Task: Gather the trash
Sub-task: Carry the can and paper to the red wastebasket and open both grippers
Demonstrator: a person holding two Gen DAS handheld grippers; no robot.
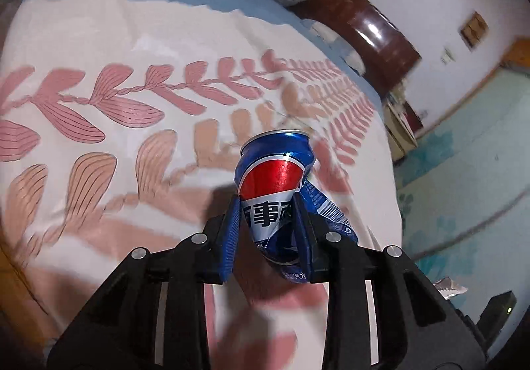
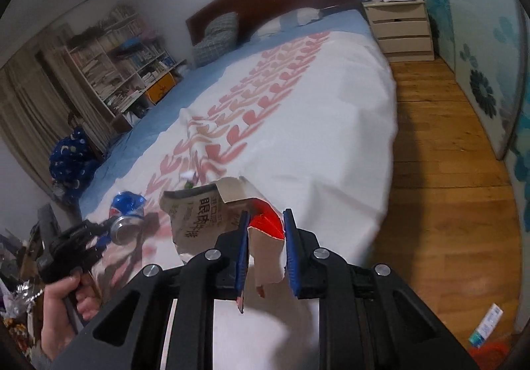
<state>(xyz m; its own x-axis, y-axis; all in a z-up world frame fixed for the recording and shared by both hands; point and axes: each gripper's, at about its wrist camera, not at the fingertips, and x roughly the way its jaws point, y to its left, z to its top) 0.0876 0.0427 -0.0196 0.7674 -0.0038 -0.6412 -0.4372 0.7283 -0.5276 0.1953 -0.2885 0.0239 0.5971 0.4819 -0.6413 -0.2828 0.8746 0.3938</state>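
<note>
Blue and crushed, the soda can point(image 1: 276, 184) sits clamped between the pads of the left gripper point(image 1: 270, 217), lifted clear above the bed point(image 2: 331, 125), over the white quilt point(image 1: 139, 35) with its pink leaf print. Seen from the right wrist, a hand point(image 2: 61, 303) holds that gripper off the bed's near left corner. Further right, over the bed's near edge, the right gripper point(image 2: 266, 237) is clenched on a torn cardboard box point(image 2: 202, 214), its red inner face between the pads. Right of the bed, a small carton point(image 2: 487, 325) lies on the wooden floor point(image 2: 440, 171).
</note>
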